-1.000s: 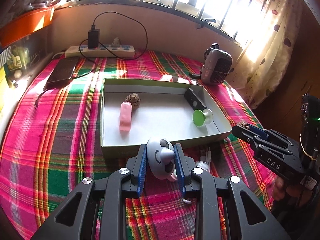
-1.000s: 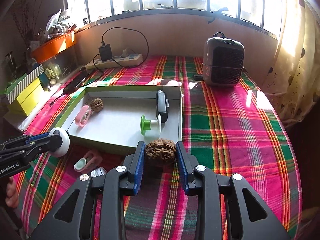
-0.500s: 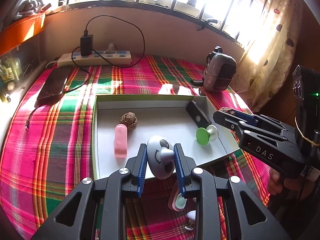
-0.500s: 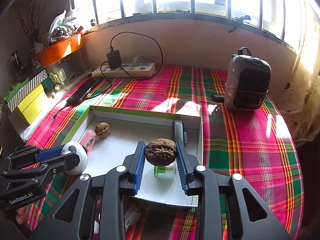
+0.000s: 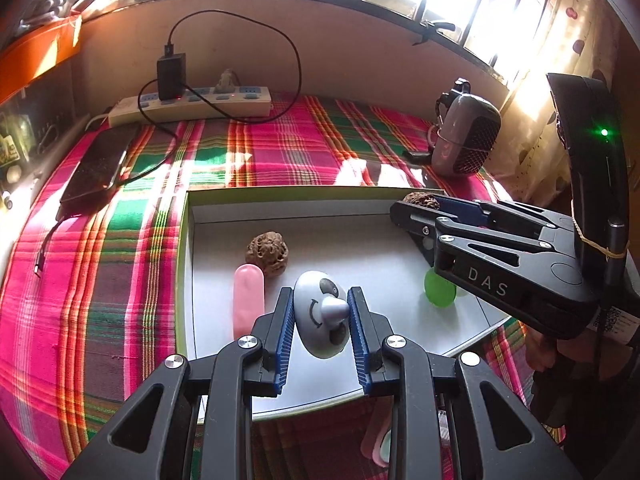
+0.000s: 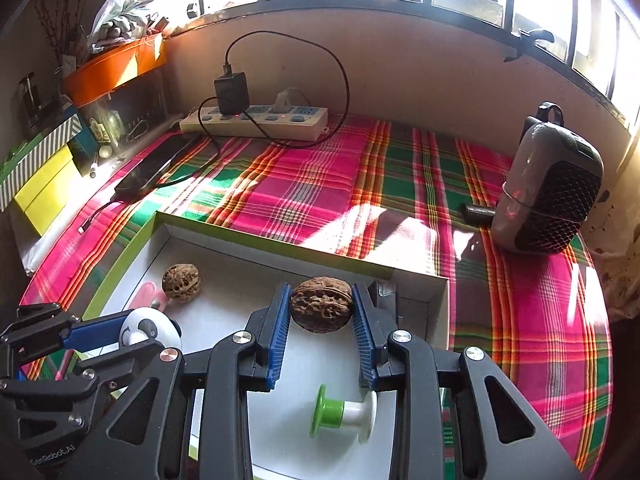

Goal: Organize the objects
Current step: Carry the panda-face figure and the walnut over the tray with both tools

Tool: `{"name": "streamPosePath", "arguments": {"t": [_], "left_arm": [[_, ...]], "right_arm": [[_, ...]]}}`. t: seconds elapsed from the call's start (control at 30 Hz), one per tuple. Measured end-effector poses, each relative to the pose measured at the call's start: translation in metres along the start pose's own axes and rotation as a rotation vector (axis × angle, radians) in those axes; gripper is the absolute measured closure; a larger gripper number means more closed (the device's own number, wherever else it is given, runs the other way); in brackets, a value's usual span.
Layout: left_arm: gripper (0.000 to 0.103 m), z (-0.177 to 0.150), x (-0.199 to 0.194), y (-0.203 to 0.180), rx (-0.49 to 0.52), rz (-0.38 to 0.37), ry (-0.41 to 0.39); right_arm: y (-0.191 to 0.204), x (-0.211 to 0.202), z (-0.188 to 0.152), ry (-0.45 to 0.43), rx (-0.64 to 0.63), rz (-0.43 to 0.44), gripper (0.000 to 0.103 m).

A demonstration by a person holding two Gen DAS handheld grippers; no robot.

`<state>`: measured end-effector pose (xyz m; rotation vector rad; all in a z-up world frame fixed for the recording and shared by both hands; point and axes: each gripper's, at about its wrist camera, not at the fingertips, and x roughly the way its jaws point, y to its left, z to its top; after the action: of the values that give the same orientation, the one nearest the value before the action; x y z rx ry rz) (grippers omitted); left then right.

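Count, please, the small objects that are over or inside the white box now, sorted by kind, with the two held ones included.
Walnuts: 2, one lying in the box, one in the right gripper
Panda-face toy: 1, in the left gripper
Pink capsule: 1
Green-and-white spool: 1
Black device: 1
Total: 6

"DAS" on right gripper (image 5: 416,210) body; "GenRobot.AI" on left gripper (image 6: 120,330) body.
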<state>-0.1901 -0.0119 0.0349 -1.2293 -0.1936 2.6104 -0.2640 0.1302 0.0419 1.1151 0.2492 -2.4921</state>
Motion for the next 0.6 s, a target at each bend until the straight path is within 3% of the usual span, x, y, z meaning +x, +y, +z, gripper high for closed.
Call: {"name": "streamPosePath", "arguments": {"t": [0.6], "left_arm": [[0.079, 0.001, 0.020, 0.006, -0.009, 0.035, 0.030]], "right_arm": [[0.004, 0.034, 0.006, 0.063, -0.022, -0.003, 0.071]]}}
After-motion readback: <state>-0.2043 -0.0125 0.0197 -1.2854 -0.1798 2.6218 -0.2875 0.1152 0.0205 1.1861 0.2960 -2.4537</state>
